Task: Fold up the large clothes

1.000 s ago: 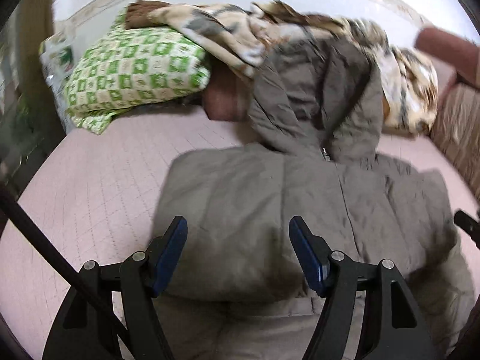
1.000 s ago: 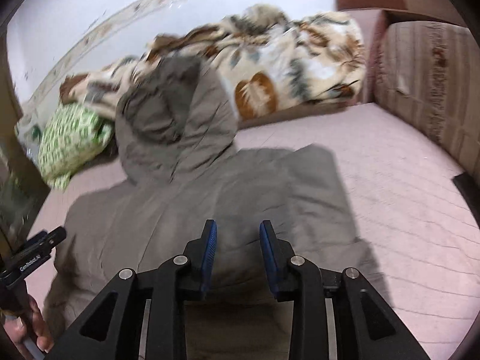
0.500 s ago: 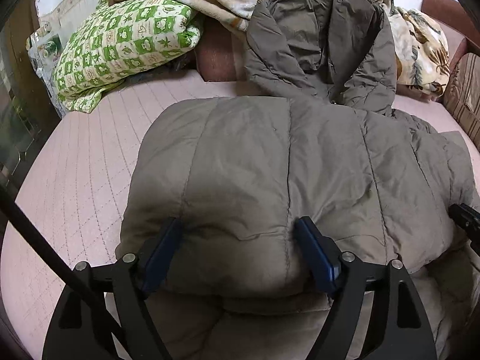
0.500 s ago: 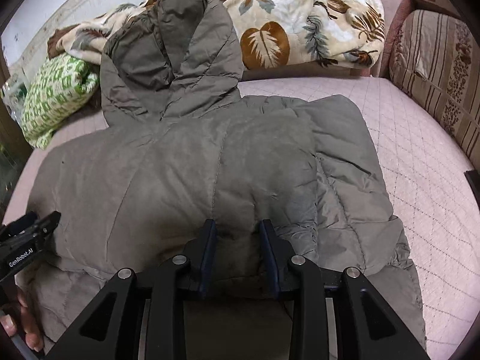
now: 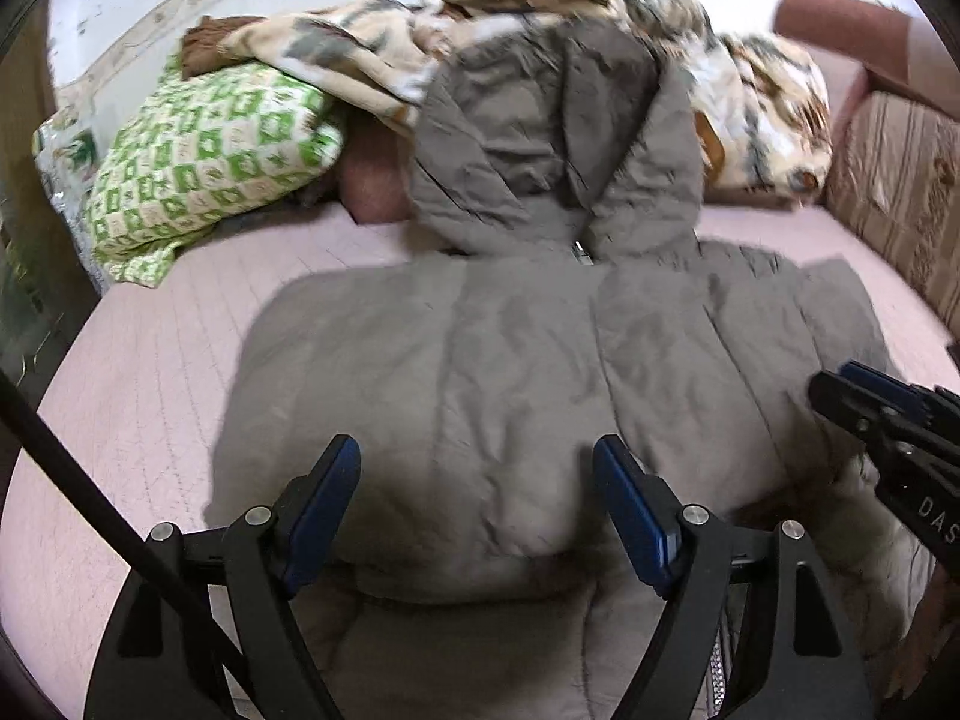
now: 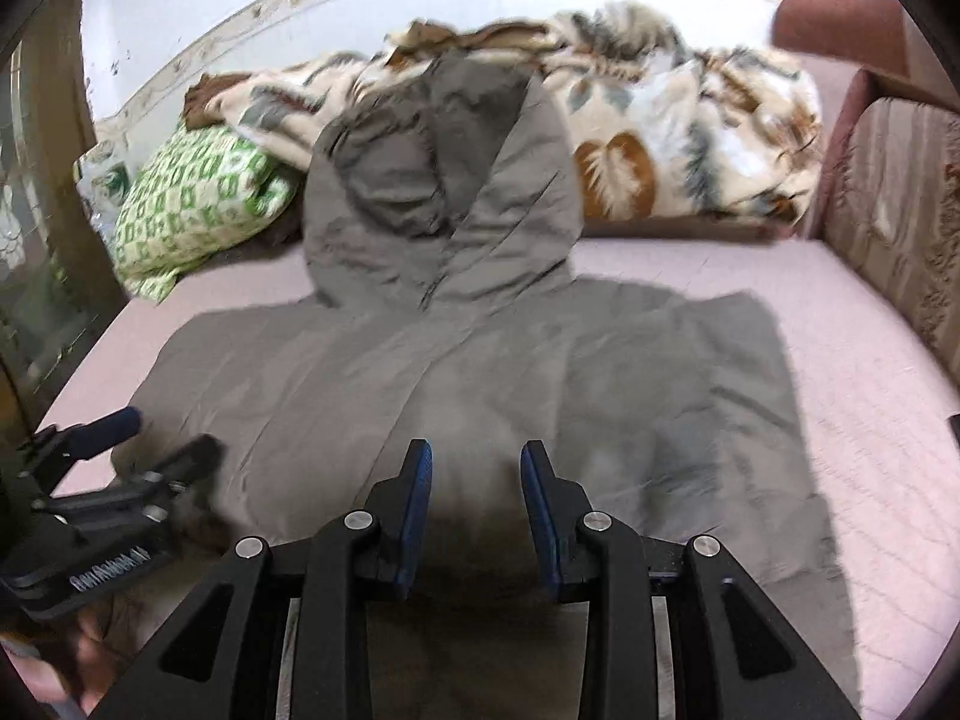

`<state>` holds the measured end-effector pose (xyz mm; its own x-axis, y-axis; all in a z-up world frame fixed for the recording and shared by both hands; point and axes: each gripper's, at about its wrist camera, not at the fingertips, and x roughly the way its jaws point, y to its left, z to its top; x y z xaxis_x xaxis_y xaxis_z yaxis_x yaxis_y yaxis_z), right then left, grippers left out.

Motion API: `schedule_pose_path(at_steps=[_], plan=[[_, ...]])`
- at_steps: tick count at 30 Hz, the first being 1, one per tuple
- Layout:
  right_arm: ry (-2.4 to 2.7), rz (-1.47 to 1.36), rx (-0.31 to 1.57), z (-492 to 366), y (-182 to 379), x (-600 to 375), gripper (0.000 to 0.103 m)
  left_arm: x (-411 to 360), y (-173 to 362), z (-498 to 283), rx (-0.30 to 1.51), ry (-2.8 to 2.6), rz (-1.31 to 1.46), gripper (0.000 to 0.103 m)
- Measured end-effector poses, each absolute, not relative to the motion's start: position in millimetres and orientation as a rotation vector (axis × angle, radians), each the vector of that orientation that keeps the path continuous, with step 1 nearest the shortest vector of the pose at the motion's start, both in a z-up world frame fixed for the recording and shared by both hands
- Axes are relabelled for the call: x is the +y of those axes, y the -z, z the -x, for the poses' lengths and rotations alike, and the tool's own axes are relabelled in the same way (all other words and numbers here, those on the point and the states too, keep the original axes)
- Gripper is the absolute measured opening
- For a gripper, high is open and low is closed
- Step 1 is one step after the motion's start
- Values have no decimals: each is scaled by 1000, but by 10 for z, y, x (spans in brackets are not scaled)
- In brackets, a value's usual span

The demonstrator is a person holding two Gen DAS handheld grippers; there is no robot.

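Observation:
A grey-brown padded hooded coat (image 5: 510, 372) lies on the pink bed (image 5: 150, 360), its body doubled over and its hood (image 5: 558, 138) pointing at the far pillows. My left gripper (image 5: 480, 480) hovers over the near folded edge, jaws wide open and clear of the fabric. My right gripper (image 6: 477, 480) hangs over the coat (image 6: 480, 360) near its middle seam, jaws a narrow gap apart, nothing pinched. Each gripper shows in the other's view: the right gripper (image 5: 870, 402) at the coat's right side, the left gripper (image 6: 165, 435) at its left edge.
A green-and-white pillow (image 5: 210, 162) and a leaf-print blanket (image 6: 690, 150) are piled at the head of the bed behind the hood. A striped sofa cushion (image 6: 900, 210) borders the right side. A black cable (image 5: 72, 468) crosses the left view. A hand (image 6: 48, 678) holds the left gripper.
Half a second ago both grippers were pressed close over the coat's fold; both have since drawn back. The left jaws stand wider than a second ago.

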<state>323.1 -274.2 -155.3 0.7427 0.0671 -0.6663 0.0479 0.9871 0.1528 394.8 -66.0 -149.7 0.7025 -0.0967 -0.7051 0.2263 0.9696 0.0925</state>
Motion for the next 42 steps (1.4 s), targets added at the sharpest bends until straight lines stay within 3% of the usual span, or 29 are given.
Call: schedule_pose_path(at_steps=[10, 42], plan=[[-22, -192, 829, -3333, 1746, -2718, 35, -810, 1646, -3948, 783, 143, -264, 79], [-33, -196, 838, -3346, 1760, -2719, 44, -838, 1638, -3939, 768, 140, -287, 79]])
